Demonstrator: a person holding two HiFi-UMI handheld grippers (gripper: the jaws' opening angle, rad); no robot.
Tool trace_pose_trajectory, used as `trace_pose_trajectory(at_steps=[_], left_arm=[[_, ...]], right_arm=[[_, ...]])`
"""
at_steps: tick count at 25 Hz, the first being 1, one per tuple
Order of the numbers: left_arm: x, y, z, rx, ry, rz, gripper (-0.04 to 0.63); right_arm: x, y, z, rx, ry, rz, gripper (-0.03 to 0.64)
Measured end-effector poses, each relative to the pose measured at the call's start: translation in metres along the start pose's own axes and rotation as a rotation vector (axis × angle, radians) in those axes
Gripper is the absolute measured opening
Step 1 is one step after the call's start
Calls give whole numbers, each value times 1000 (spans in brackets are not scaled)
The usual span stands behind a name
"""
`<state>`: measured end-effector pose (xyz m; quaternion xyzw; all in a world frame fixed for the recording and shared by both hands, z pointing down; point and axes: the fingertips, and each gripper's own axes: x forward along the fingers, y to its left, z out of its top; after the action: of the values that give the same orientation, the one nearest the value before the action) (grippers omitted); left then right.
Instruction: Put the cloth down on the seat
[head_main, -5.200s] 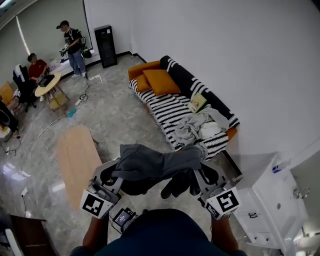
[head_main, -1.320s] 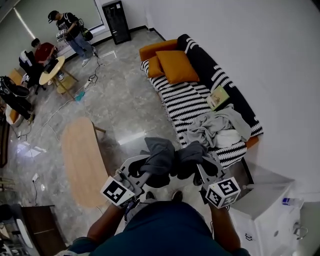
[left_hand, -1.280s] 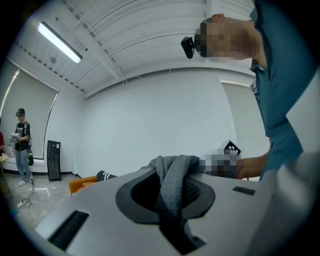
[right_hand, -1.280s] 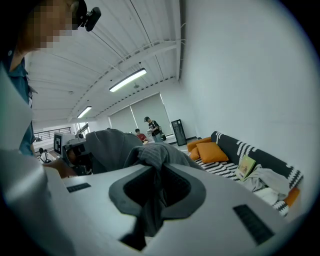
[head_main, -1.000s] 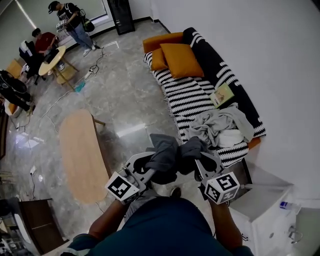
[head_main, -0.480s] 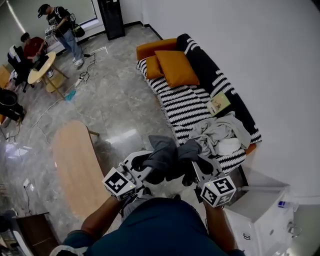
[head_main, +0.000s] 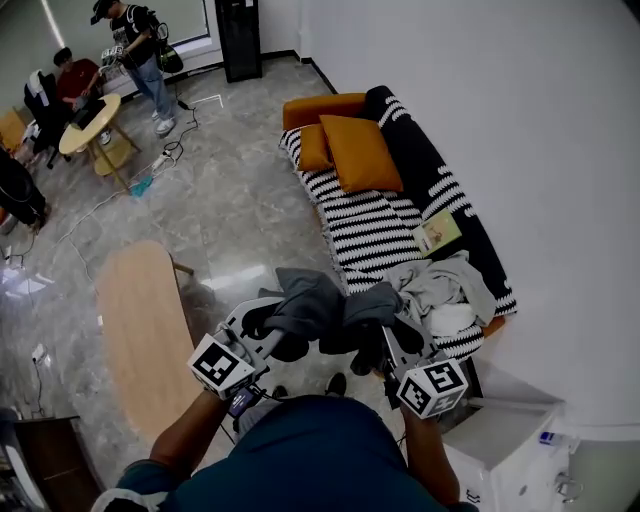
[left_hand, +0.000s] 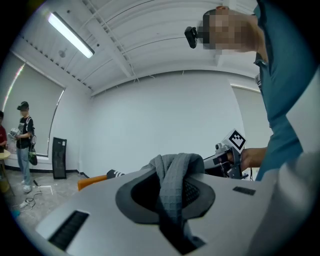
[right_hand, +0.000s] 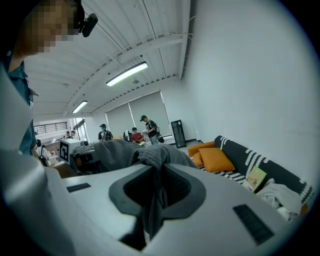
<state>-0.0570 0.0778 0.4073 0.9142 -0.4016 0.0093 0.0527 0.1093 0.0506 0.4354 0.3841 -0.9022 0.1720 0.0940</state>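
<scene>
Head view: cloth (head_main: 318, 308) drapes over tips of my left gripper (head_main: 280, 328) and my right gripper (head_main: 385, 335) — pads hidden there. Right gripper blocks near front edge of sofa (head_main: 370, 215). Book (head_main: 437, 232) cover too small to read. White cabinet (head_main: 500, 440) cut off at bottom edge — wooden table (head_main: 140, 320) near end lost behind my left arm (head_main: 180, 450).

Left gripper (head_main: 272, 335) and right gripper (head_main: 392, 335) hang side by side (4 fingers (left_hand: 90, 215) pinching cloth (head_main: 312, 303)).

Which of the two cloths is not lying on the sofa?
The dark grey cloth: it hangs between the left gripper and right gripper, both shut on it. The pale cloth lies heaped on the sofa.
</scene>
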Motion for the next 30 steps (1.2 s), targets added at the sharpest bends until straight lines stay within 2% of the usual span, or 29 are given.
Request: trace_pose_trajectory(at_steps=[3,5,8,16,25,30], left_arm=[[8,5,14,-25,-51,85,54],[16,5,17,-26,-45,113,54],[32,2,28,-7,-88,103,54],[51,-12,24,33,-29,131,54],[61,-33,37,95,-28,186,54],[57,-34,42,106,-33,192,54]], right_arm=[[6,-14,16,-25,-4,32,43],[8,-20,25,-42,-16,53,43],[10,-30,32,-65,-23,75,43],[-1,-56,35,-75,-36,93,43],[-16,-67,37,-100,-67,144,43],[-13,-64,38,-121,-64,142,43]])
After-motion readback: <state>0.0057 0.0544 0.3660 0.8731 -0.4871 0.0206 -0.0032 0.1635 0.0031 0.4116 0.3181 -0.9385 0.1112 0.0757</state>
